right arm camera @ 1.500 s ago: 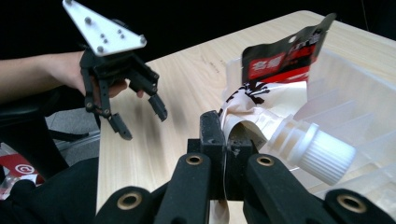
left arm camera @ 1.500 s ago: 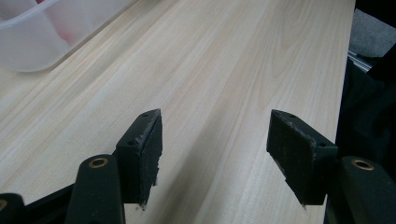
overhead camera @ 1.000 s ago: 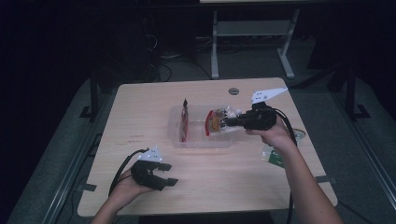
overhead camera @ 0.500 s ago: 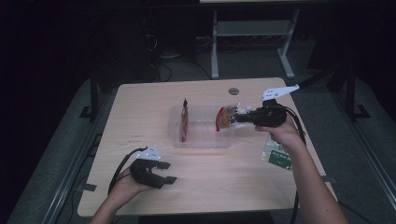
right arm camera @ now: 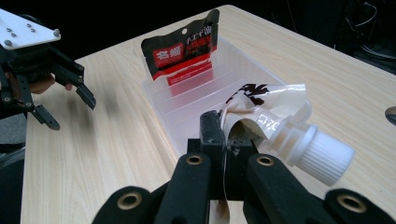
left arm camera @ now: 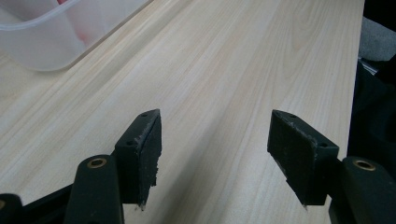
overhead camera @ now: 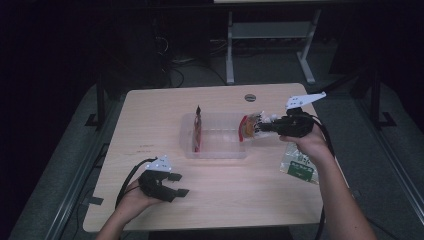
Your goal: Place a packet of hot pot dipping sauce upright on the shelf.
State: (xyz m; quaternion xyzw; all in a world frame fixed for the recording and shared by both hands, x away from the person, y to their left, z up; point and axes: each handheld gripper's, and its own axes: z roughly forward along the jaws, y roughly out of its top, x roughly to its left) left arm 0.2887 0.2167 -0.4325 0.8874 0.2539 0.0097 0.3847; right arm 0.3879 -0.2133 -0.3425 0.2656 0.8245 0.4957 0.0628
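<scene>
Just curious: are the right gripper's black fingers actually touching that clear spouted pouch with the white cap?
Touching. The right gripper view shows the fingers pinched shut on the clear spouted pouch.

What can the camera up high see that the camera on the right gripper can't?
The high view alone takes in the green packet lying by the person's right arm, and the floor around the table. The right gripper view alone shows the pouch's white screw cap and the right gripper pinching the pouch. Both share the clear tub, the red-and-black packet standing inside it, and the left gripper.
</scene>
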